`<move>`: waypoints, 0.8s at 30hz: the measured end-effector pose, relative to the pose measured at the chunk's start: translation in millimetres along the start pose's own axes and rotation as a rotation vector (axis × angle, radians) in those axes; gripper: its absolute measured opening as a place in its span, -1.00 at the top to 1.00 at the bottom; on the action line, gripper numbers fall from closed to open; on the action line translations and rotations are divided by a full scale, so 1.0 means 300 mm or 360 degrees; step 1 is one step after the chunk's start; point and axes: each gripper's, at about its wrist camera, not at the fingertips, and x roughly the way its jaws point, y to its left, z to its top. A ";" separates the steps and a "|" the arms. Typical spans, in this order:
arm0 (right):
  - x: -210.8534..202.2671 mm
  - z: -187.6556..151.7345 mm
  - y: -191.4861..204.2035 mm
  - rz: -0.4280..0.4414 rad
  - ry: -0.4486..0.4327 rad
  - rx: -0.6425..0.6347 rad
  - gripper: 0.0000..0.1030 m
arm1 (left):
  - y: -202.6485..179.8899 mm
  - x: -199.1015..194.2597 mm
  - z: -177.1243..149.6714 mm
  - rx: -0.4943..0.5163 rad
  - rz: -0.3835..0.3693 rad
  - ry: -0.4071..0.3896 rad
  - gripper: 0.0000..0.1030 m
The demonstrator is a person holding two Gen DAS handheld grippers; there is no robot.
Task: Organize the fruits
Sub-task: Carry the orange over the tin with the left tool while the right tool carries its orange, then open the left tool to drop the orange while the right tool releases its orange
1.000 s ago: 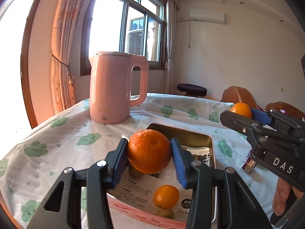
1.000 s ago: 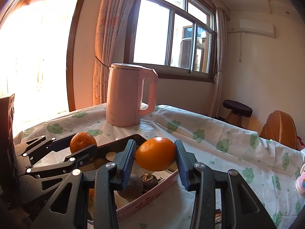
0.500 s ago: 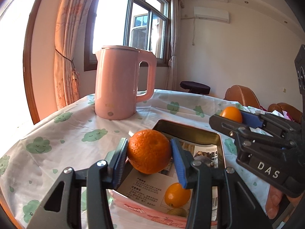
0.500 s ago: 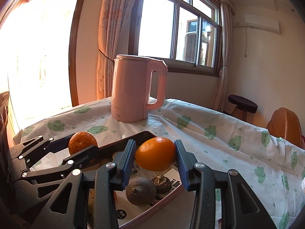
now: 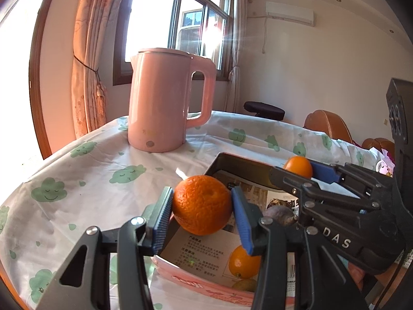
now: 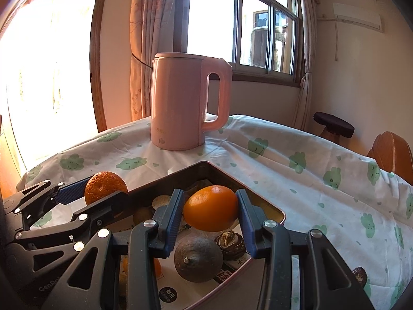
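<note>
**A:** What's different from a moment back?

**B:** Both tongs have come forward and lower over the tin tray (image 6: 280,213). The left tongs (image 5: 202,211) are clenched on a pebbly-skinned mandarin (image 5: 202,204), now held over the tray's near-left edge. The right tongs (image 6: 210,213) grip a smoother, glossier orange (image 6: 211,208) above the tray's far end, and the pink kettle (image 6: 184,103) looms larger behind.

**A:** So what does that mean for the sorting?

**B:** I'd judge both fruits are close to being set down; neither is released yet. The tray already holds fruit: a small orange (image 5: 244,262) near the front, and a dull, dark purple-brown round fruit (image 6: 198,258) with a stub of stem (a passion fruit, perhaps). Beside it sits a wrinkled, shrivelled one (image 6: 229,244).

**A:** Anything tricky about the surfaces?

**B:** The tray is thin metal with a dark inner wall and a pink outer side, lined with glossy printed paper (image 5: 204,252), which is likely slippery for round fruit. The ribbed blue pads (image 5: 162,217) bite into the mandarin's dimpled rind well. The slick orange looks likelier to roll once let go.

**A:** And the bench?

**B:** The bench is covered in a soft white cloth (image 6: 296,155) printed with green smiling clouds, rumpled towards the far right.
</note>
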 end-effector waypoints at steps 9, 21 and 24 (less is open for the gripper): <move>0.034 -0.009 0.002 0.0011 0.0065 -0.0003 0.15 | -0.008 0.018 -0.001 0.0016 -0.0014 0.0049 0.07; 0.057 -0.021 0.001 0.0021 0.0119 0.0000 0.15 | -0.006 0.024 -0.002 0.0014 -0.0010 0.0067 0.07; 0.062 -0.021 0.000 0.0045 0.0136 0.0002 0.15 | -0.004 0.022 -0.001 0.0011 -0.0002 0.0058 0.08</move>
